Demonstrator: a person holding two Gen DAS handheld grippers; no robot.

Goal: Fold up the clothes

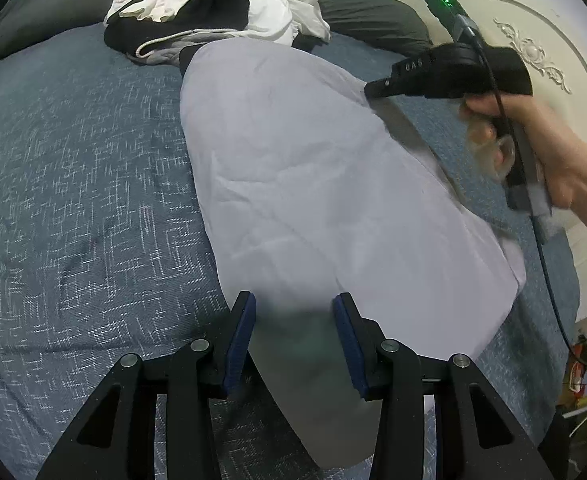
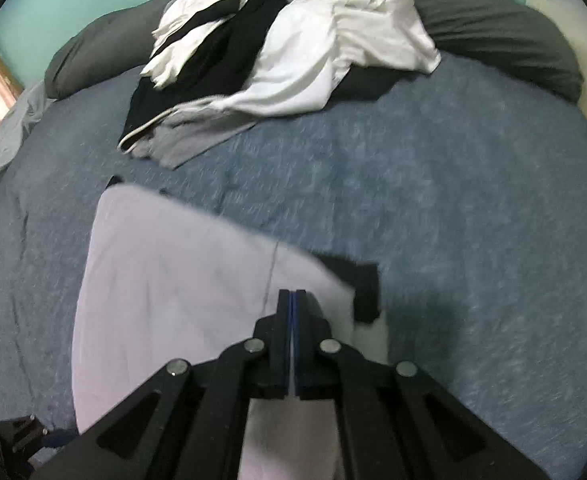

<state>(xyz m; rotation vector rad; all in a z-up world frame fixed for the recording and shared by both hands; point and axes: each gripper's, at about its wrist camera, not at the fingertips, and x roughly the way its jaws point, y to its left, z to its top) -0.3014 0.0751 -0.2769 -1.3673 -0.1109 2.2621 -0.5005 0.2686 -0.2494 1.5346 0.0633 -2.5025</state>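
A pale lavender garment lies spread flat on the blue bedspread; it also shows in the right wrist view. My left gripper is open, its blue-padded fingers astride the garment's near end just above the cloth. My right gripper has its jaws together over the garment's right edge, beside a black piece of cloth; whether cloth is pinched between them is unclear. In the left wrist view the right gripper sits at the garment's far right edge, held by a hand.
A heap of unfolded white, black and grey clothes lies at the far side of the bed, also in the left wrist view. Dark grey pillows line the back. A cream headboard stands at right.
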